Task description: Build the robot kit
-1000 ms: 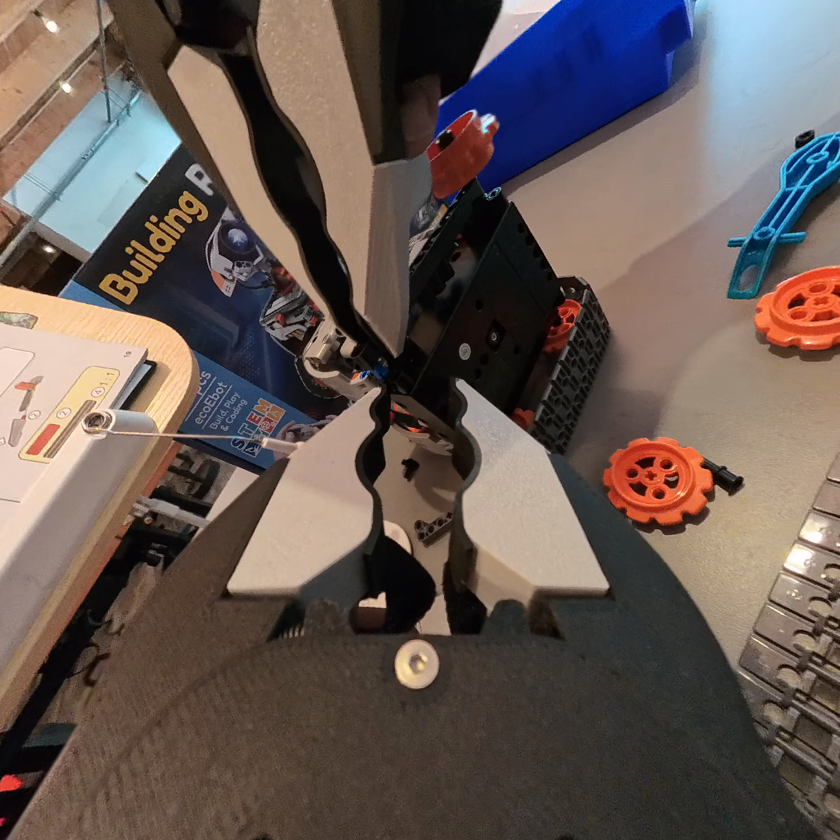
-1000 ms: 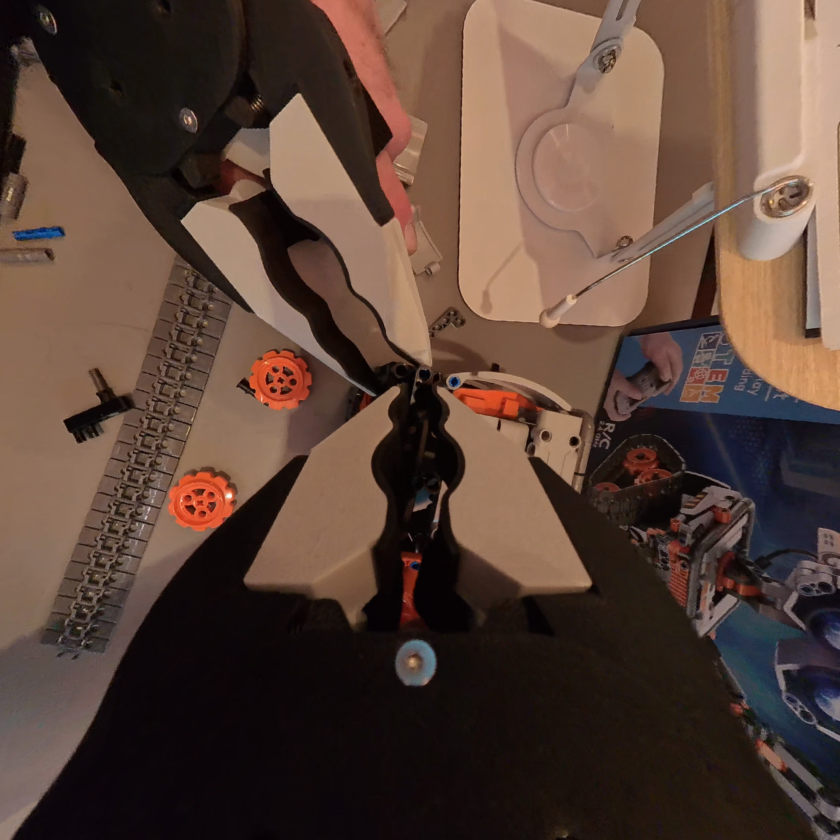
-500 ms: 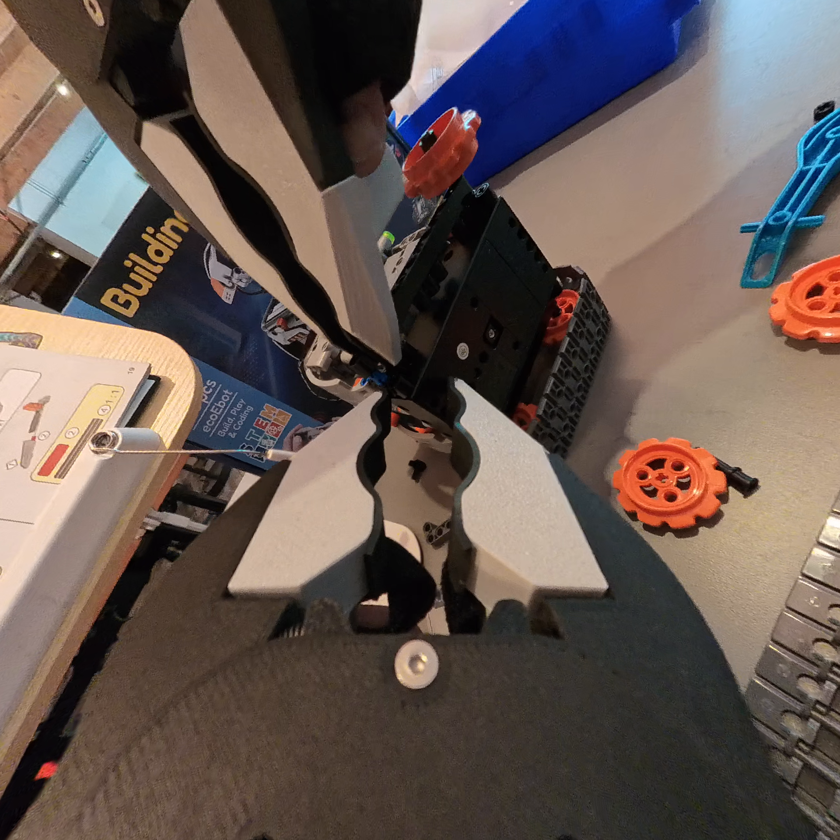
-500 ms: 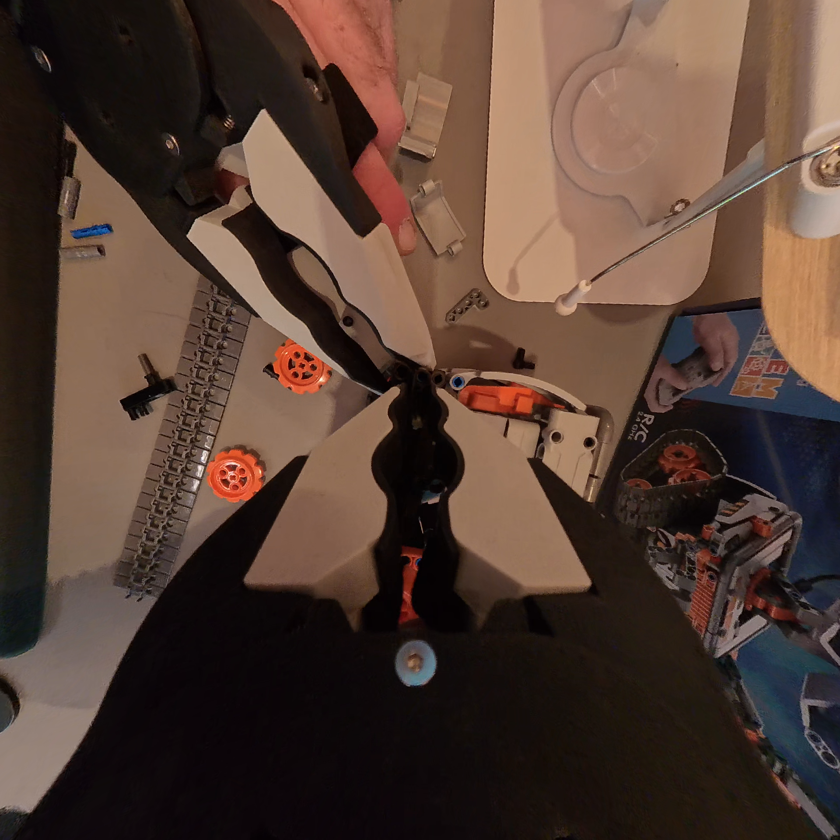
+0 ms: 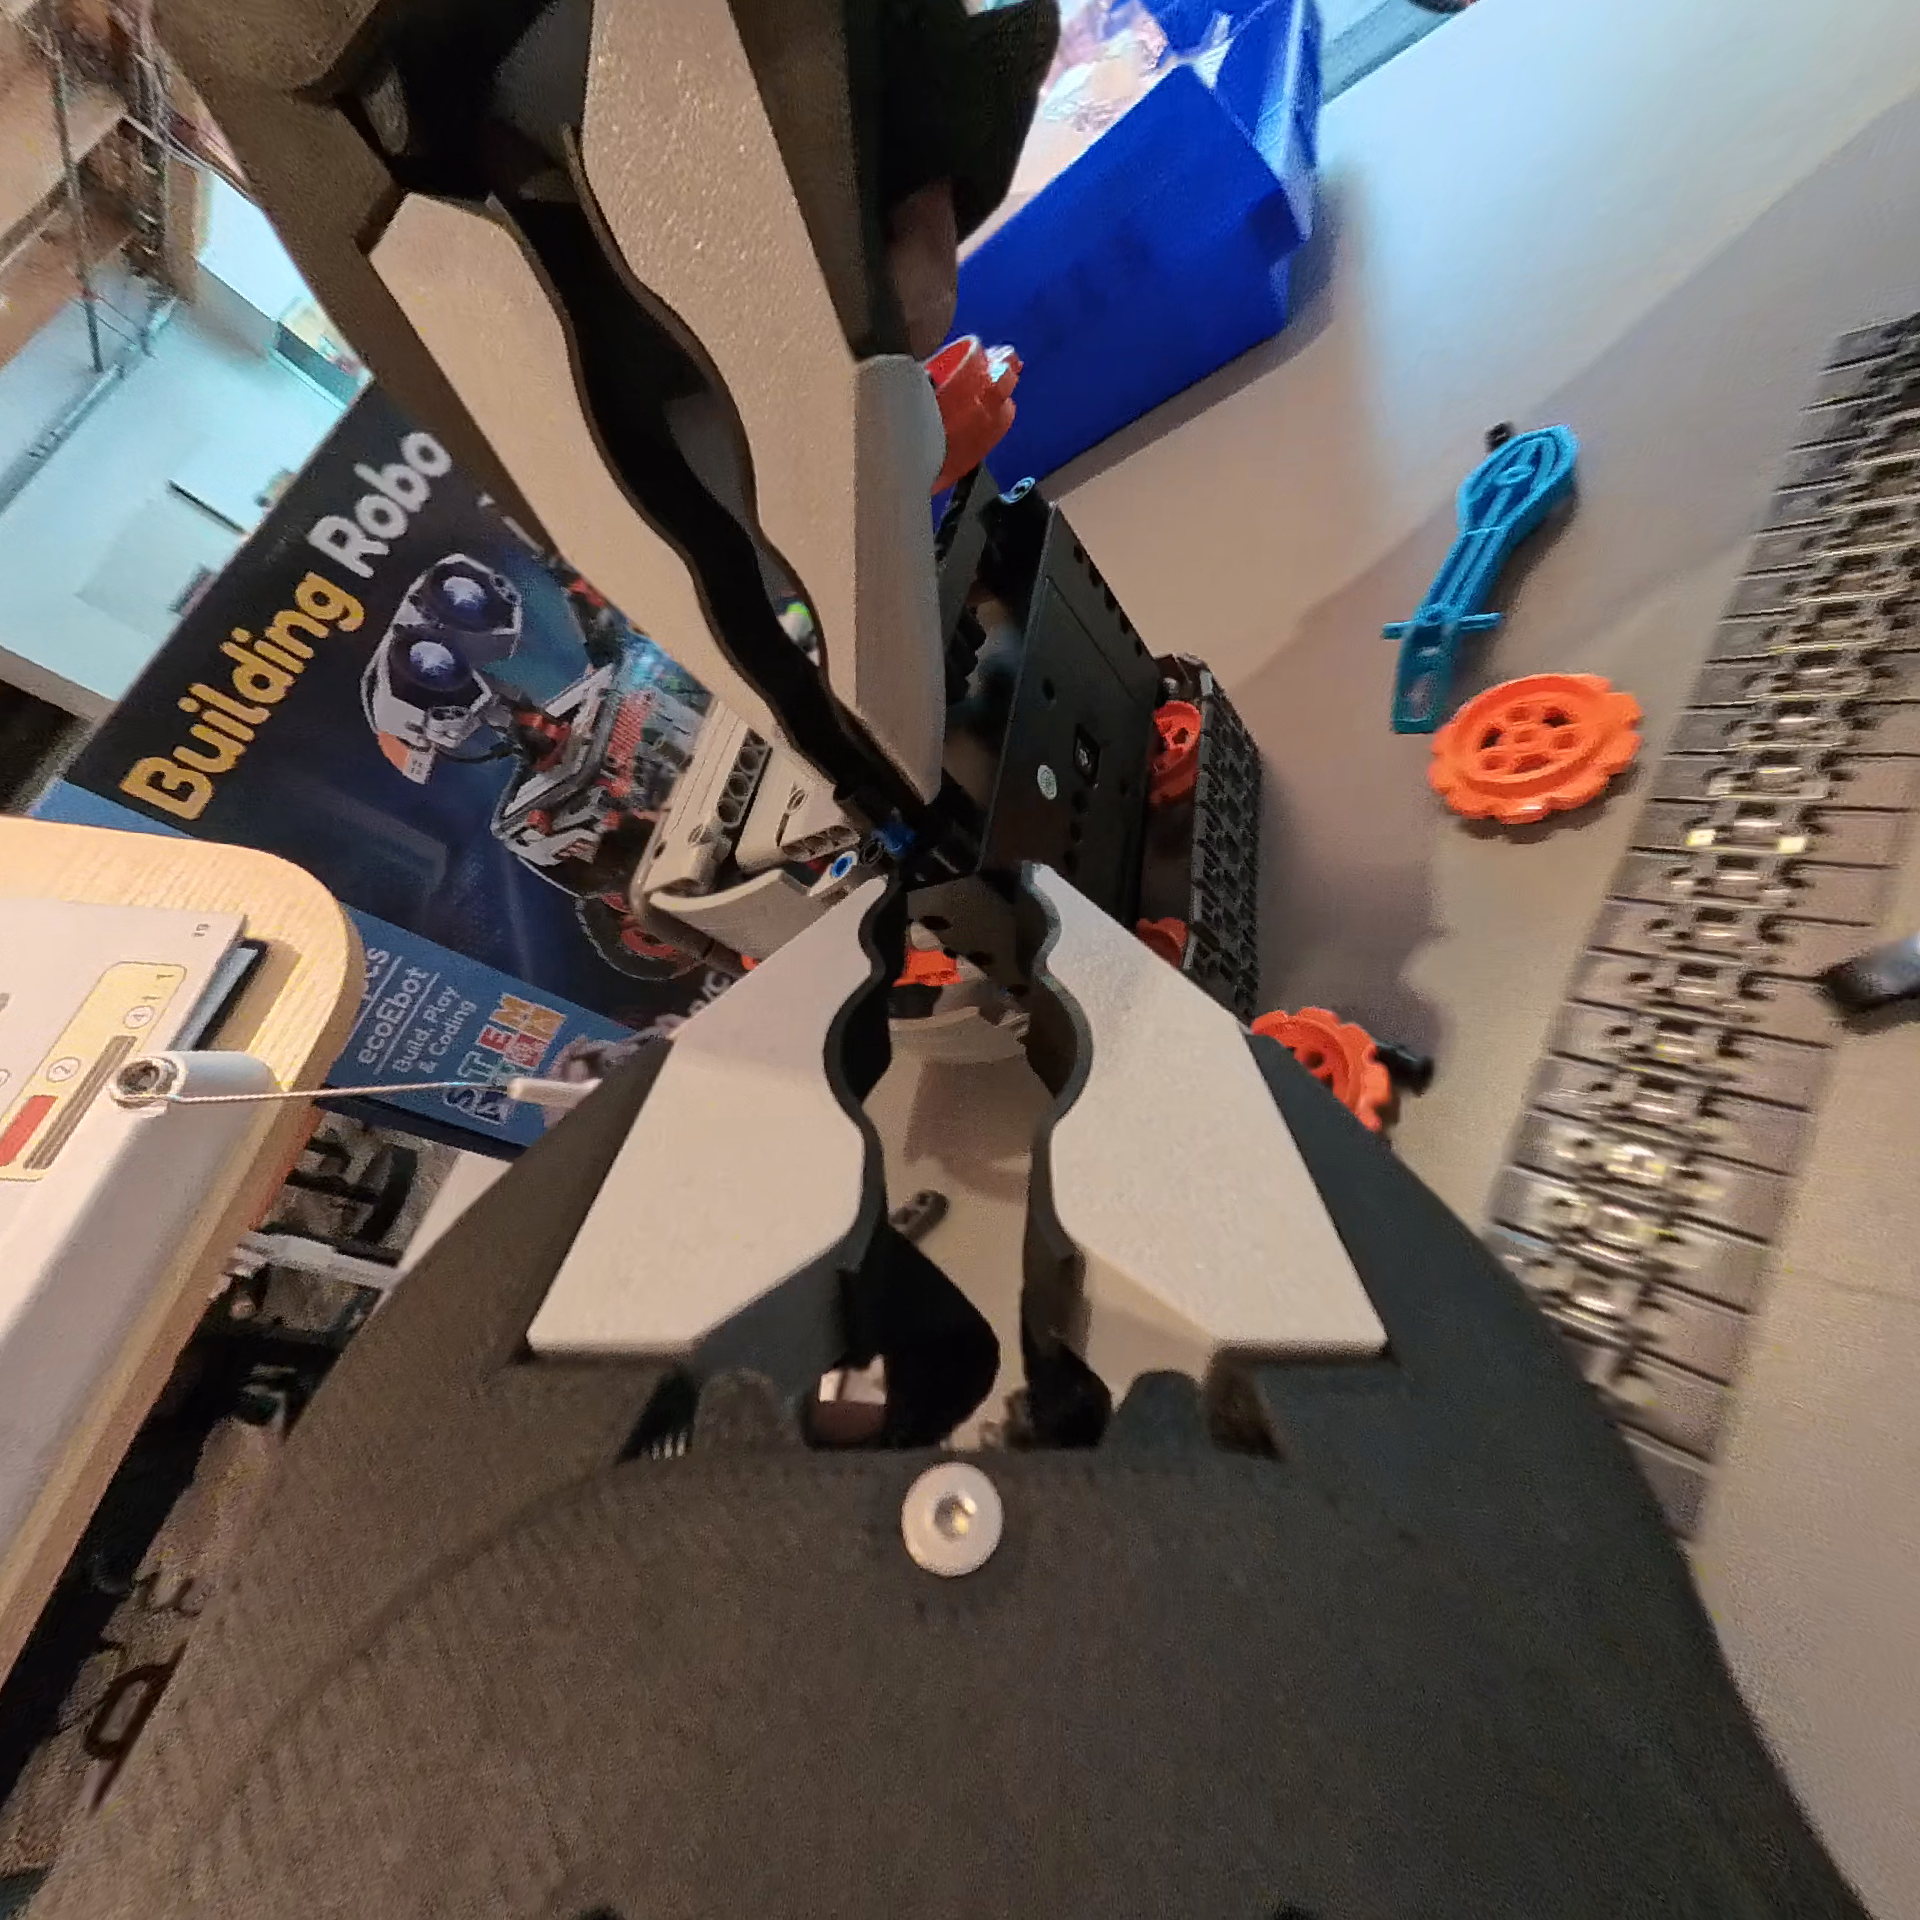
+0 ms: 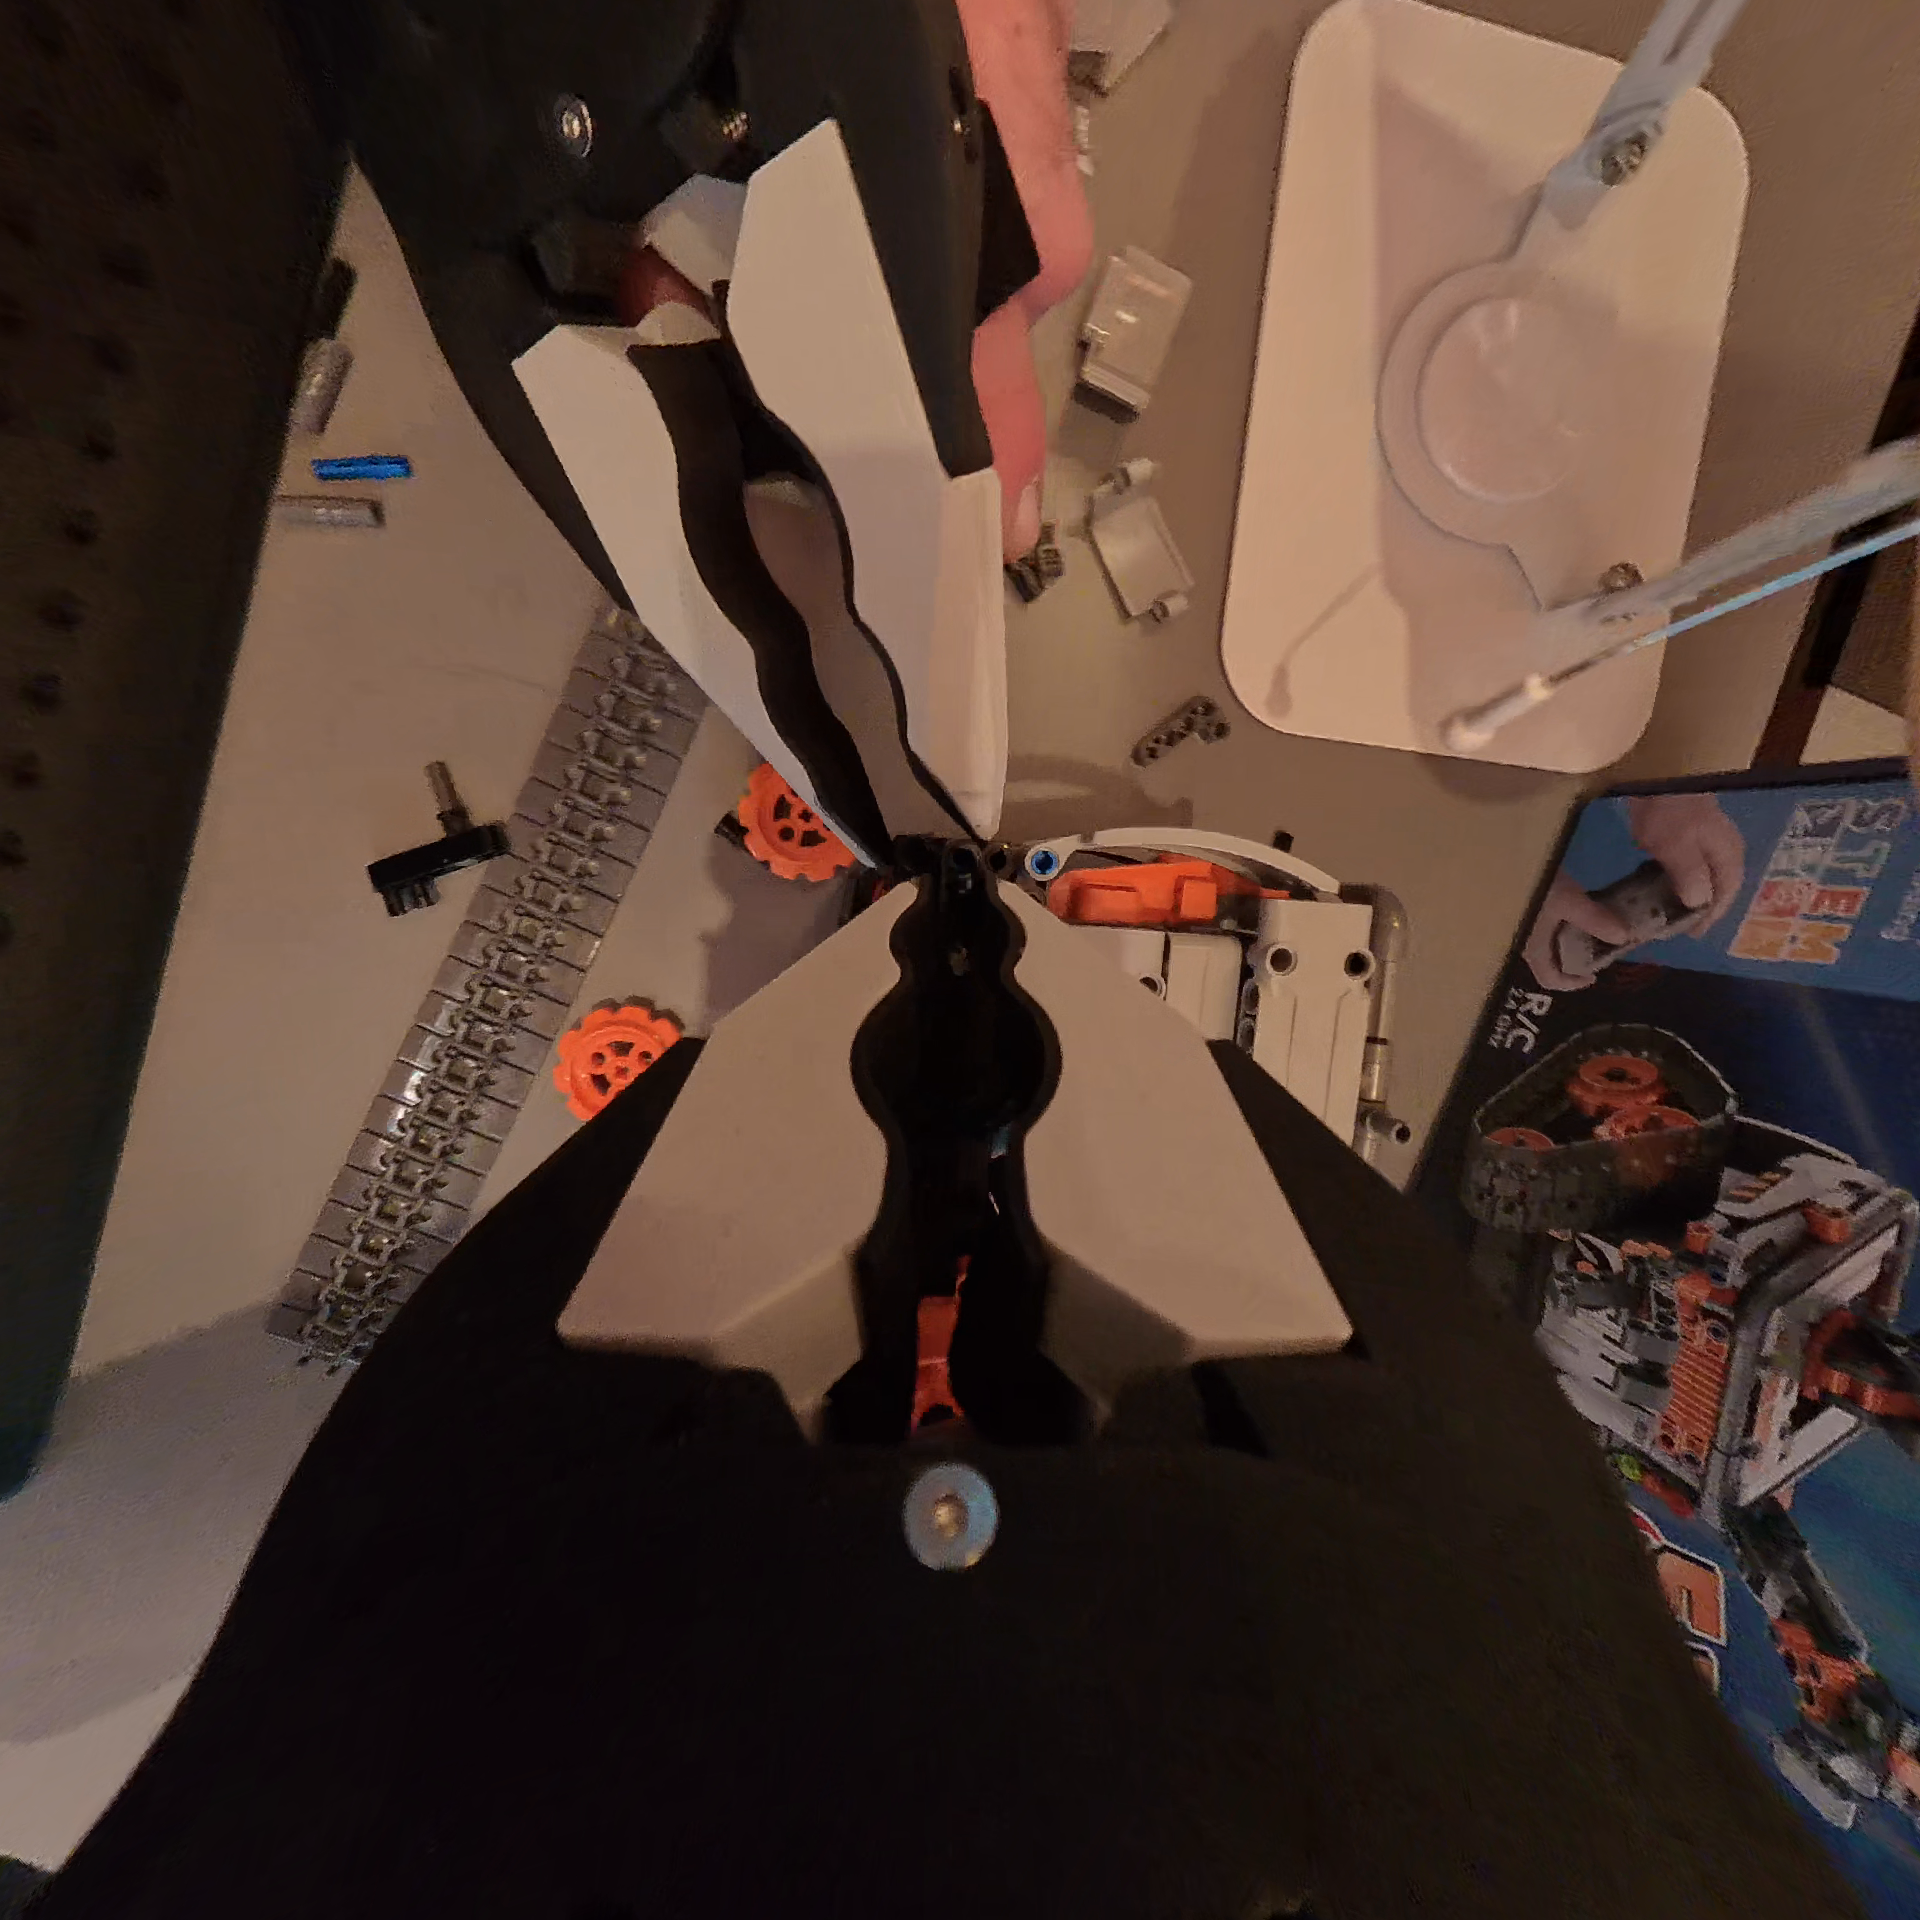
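Note:
A brick-built tracked robot model [image 5: 1081,707], with a black body, orange wheels, a grey track and white panels, is held between both grippers above the grey table. My left gripper [image 5: 961,888] is shut on a black part of its frame. My right gripper [image 5: 904,821] comes in from above, tips meeting the left's. In the right wrist view my right gripper [image 6: 956,868] is shut on a thin black beam of the model [image 6: 1299,987]. The left gripper [image 6: 935,831] comes from the upper left with a person's hand [image 6: 1018,343] behind it.
Orange gear wheels [image 5: 1532,748] [image 5: 1325,1055], a blue plastic tool [image 5: 1475,582] and a long grey track strip [image 5: 1714,935] lie at the right. A blue bin [image 5: 1122,260], the kit's box [image 5: 416,675], a wooden stand with a booklet [image 5: 156,935] and a white tray [image 6: 1475,665] stand around. The grippers are tip to tip, or close to it.
Both grippers keep their hold on the model. They have shifted and tilted together, so more of the track strip shows at the right of the left wrist view.

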The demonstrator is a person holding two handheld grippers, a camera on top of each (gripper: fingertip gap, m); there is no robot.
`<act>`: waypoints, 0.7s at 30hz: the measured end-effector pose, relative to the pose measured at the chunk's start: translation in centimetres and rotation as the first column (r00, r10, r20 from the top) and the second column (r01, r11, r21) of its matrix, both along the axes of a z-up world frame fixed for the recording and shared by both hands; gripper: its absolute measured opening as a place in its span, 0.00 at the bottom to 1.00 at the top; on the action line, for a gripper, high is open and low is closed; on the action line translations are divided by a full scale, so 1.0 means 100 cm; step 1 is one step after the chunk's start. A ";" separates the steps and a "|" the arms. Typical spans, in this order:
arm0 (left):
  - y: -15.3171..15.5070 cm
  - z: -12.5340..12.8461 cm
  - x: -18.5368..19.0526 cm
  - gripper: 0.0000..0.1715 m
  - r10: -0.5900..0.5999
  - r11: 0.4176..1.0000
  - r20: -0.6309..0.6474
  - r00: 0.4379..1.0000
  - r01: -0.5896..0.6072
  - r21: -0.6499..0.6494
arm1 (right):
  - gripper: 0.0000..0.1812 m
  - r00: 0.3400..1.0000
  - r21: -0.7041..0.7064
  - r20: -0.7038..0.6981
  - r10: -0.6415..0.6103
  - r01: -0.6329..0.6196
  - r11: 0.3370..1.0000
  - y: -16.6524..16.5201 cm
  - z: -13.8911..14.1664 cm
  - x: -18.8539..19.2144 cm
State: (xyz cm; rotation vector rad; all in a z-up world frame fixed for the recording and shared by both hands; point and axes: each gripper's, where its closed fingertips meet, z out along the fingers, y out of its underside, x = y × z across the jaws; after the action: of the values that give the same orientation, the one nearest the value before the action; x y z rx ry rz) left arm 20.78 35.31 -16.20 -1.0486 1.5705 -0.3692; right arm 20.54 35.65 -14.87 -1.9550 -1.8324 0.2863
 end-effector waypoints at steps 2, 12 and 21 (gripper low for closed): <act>-0.014 0.000 -0.005 0.11 0.009 1.000 0.002 1.000 -0.009 -0.021 | 0.02 1.000 0.010 0.002 0.027 -0.027 1.000 -0.013 0.000 -0.005; -0.036 0.011 -0.010 0.15 0.076 0.997 0.123 0.989 -0.072 -0.038 | 0.06 0.998 0.127 -0.065 -0.019 0.028 0.992 -0.029 0.008 -0.015; -0.027 0.008 -0.007 0.14 0.125 0.989 0.139 0.982 -0.111 -0.101 | 0.03 0.991 0.069 -0.127 -0.041 0.050 0.996 -0.024 0.006 -0.010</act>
State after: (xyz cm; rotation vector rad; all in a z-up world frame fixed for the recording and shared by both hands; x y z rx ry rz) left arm 20.03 32.63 -15.44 -1.1551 1.3657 -0.4305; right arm 19.54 33.28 -14.26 -1.8831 -1.6933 0.3176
